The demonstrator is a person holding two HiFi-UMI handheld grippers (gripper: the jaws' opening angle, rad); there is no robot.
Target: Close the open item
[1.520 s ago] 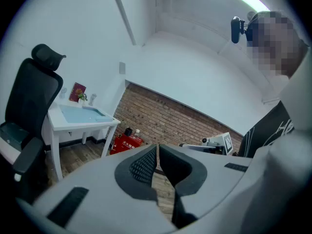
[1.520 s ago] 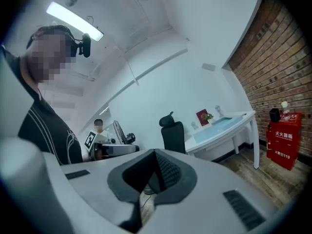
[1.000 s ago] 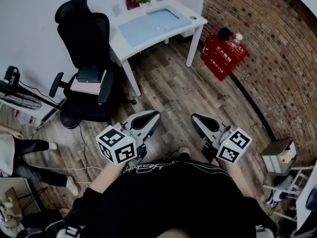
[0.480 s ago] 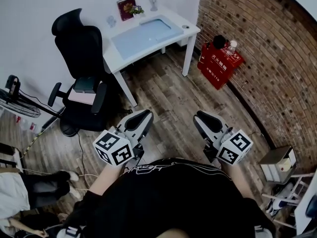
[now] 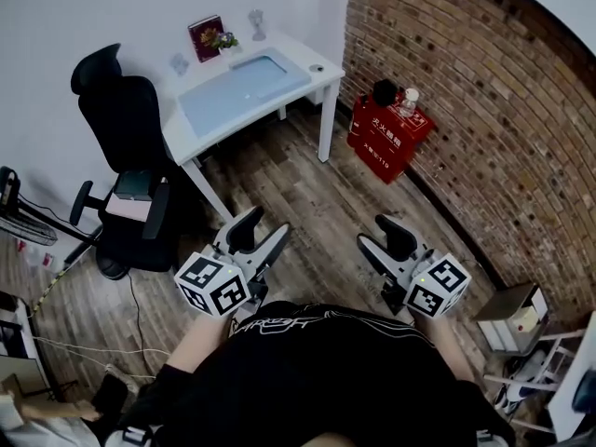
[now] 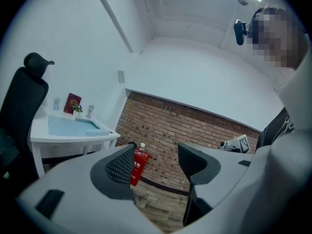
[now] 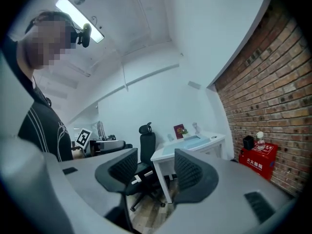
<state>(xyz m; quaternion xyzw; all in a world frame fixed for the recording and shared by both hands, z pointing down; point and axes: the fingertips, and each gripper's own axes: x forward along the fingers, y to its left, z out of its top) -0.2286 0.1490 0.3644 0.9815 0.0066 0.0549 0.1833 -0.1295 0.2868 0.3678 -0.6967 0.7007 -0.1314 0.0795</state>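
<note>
I make out no open item in any view. My left gripper (image 5: pixel 263 231) is held low in front of the person's black shirt, above the wooden floor. Its jaws are opening with nothing between them. In the left gripper view my left gripper (image 6: pixel 156 157) points at the brick wall. My right gripper (image 5: pixel 377 234) is level with it on the right, its jaws also opening and empty. In the right gripper view my right gripper (image 7: pixel 153 167) faces the white desk (image 7: pixel 168 156) and the black office chair (image 7: pixel 145 145).
The white desk (image 5: pixel 200 128) with a blue mat (image 5: pixel 237 89) stands against the far wall. The black office chair (image 5: pixel 121 128) with small boxes on its seat is at left. A red cabinet (image 5: pixel 386 138) sits by the brick wall, and cables trail over the floor at left.
Both grippers' jaws have gone from shut to apart. The head view has swung, so desk and chair sit further left. A person at the left edge has moved almost out of view.
</note>
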